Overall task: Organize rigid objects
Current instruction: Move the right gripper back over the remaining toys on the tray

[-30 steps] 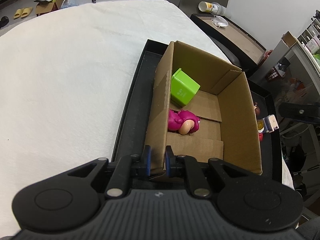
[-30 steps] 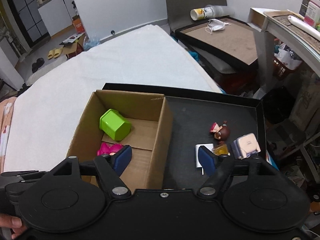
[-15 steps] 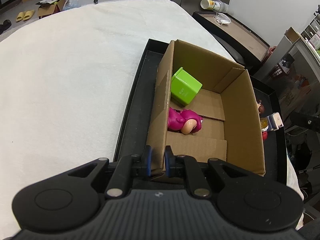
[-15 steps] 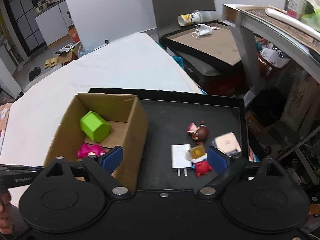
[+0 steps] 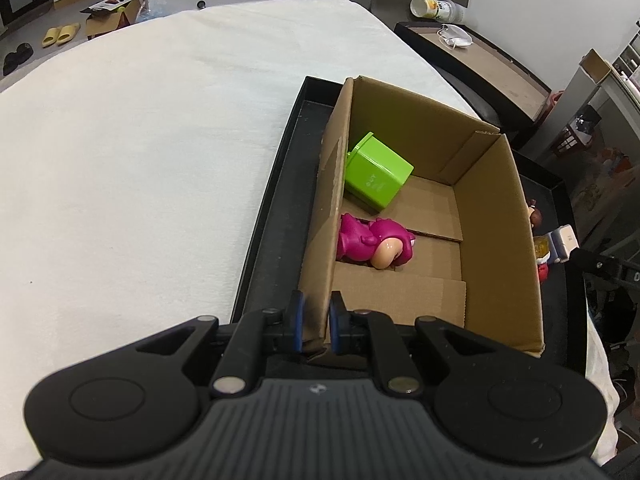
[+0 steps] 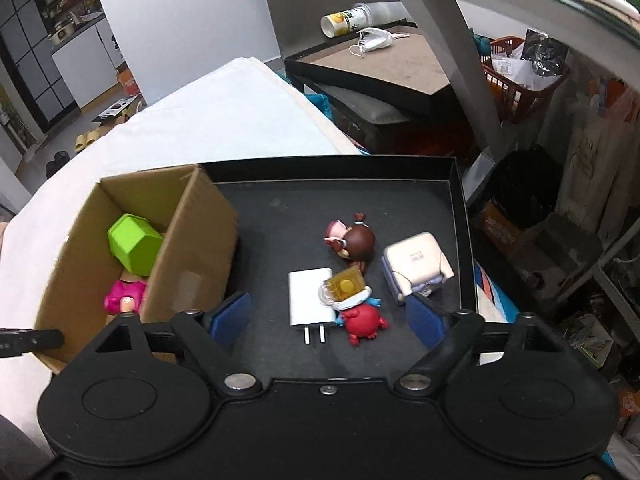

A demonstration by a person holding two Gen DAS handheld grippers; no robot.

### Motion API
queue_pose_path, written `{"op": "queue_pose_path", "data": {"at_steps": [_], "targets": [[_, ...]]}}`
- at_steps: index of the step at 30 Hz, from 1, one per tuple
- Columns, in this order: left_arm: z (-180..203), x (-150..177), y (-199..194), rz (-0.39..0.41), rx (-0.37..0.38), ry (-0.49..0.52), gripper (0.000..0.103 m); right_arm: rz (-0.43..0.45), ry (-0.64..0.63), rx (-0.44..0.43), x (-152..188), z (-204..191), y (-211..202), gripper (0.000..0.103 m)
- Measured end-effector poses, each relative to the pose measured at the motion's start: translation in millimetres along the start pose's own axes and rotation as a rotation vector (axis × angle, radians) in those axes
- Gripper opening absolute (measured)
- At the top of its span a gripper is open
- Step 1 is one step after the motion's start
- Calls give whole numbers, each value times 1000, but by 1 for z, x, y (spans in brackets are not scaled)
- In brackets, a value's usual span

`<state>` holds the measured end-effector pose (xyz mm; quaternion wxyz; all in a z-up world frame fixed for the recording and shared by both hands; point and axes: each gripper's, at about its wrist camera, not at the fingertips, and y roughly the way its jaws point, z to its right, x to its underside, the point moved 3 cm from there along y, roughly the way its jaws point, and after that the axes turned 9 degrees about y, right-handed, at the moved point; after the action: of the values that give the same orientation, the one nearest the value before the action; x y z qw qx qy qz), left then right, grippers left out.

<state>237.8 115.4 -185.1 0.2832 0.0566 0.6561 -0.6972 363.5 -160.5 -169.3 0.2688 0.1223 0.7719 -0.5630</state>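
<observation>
- On the black tray [image 6: 460, 216], the left gripper [image 5: 316, 322] is pinching the near left wall of the cardboard box [image 5: 500, 240], fingers nearly closed on it.
- Inside the box, a green block [image 5: 376, 174] and a pink figurine [image 5: 372, 242] are lying.
- The right gripper [image 6: 328, 316] is hovering wide apart and holding nothing, above the white charger [image 6: 310, 296], red figurine [image 6: 362, 318], brown-haired figurine [image 6: 354, 240] and white case [image 6: 416, 266].
</observation>
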Motion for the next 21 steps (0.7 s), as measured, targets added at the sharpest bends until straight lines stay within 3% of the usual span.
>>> {"op": "queue_pose_path", "data": {"at_steps": [5, 11, 21], "targets": [[0, 0, 1, -3, -13, -10, 12, -16, -9, 0, 1, 7, 17, 62], [2, -1, 3, -8, -31, -21, 12, -67, 31, -29, 0, 20, 40, 52], [5, -3, 7, -25, -54, -15, 12, -106, 28, -33, 4, 27, 61, 51]]}}
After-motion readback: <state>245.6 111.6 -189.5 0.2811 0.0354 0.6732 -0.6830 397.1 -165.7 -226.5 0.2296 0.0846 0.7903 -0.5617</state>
